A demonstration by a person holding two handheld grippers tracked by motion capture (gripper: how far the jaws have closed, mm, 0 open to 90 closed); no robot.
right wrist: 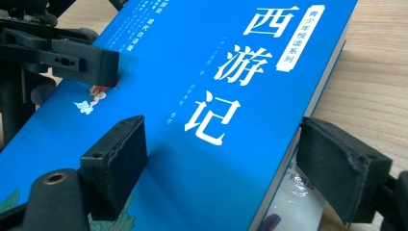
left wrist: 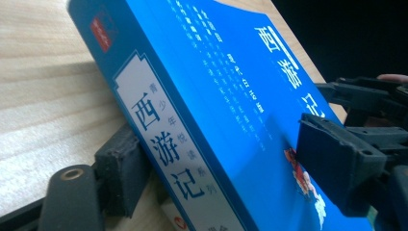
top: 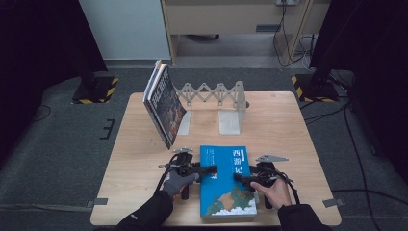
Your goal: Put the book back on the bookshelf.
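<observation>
**Two-Gripper Hold on the Blue Book**

Blue book lies at lower centre of the high view, on the wooden table. Left gripper straddles its spine edge: one pad under, one on the cover. Right gripper straddles the opposite edge likewise. Both sets of jaws appear clamped on the book. Step in hand: securing the book for lifting. Next move likely calls for an even raise toward the expanding bookend rack at upper centre, beside the leaning books.

Glossy blue paper book — on a matt, pale wooden table.
</observation>
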